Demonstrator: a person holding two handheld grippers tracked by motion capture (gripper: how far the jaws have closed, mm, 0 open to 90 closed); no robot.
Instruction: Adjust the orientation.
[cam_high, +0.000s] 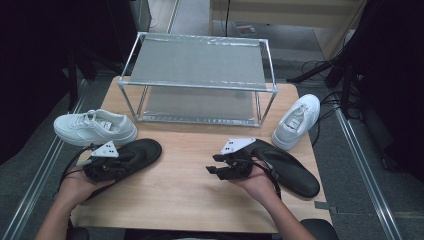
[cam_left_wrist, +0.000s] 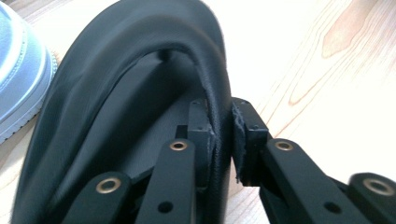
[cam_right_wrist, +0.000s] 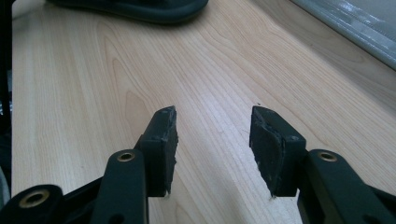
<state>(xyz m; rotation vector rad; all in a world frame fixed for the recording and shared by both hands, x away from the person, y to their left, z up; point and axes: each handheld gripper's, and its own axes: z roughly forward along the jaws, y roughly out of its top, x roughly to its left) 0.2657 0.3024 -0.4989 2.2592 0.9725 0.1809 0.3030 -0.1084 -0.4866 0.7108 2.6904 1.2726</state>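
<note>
The left hand-held gripper (cam_left_wrist: 223, 140) pinched the soft upper edge of the left black slipper (cam_high: 131, 155) lying on the table (cam_high: 190, 190). Light and floppy, it probably handled best by that rim. The right hand-held gripper (cam_right_wrist: 212, 140) hovered spread.

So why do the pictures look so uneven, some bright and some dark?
High view: dim, black corners, soft glare on the metal rack. Left gripper view: table washed out white, black slipper blurred up close. Right gripper view: even light, wood grain sharp, right gripper jaws' edges slightly soft.
</note>
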